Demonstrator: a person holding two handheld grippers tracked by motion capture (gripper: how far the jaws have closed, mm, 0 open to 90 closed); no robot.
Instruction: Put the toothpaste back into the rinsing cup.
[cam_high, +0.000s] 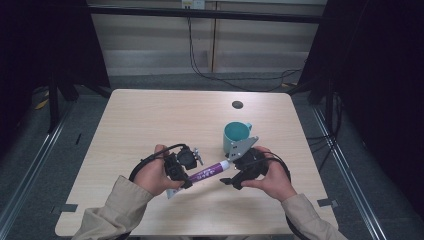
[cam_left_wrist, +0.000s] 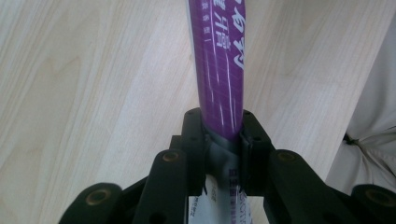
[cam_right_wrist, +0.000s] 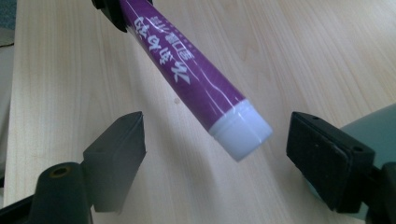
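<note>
Left claw (cam_left_wrist: 223, 140) clamped on purple tube (cam_left_wrist: 219, 65), right claw (cam_right_wrist: 215, 161) spread wide around its white cap (cam_right_wrist: 241, 133), not touching, teal cup (cam_high: 236, 136) just behind, bare desk (cam_high: 150, 120) beyond.

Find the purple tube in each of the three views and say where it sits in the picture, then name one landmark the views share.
High view: the purple tube lies low in the middle, slanting between the two hands.
Left gripper view: it runs from the top edge down the middle, clamped in the black jaws.
Right gripper view: it slants from the upper left to the centre, white cap between the open jaws.
Shared landmark: the pale wooden table.
</note>
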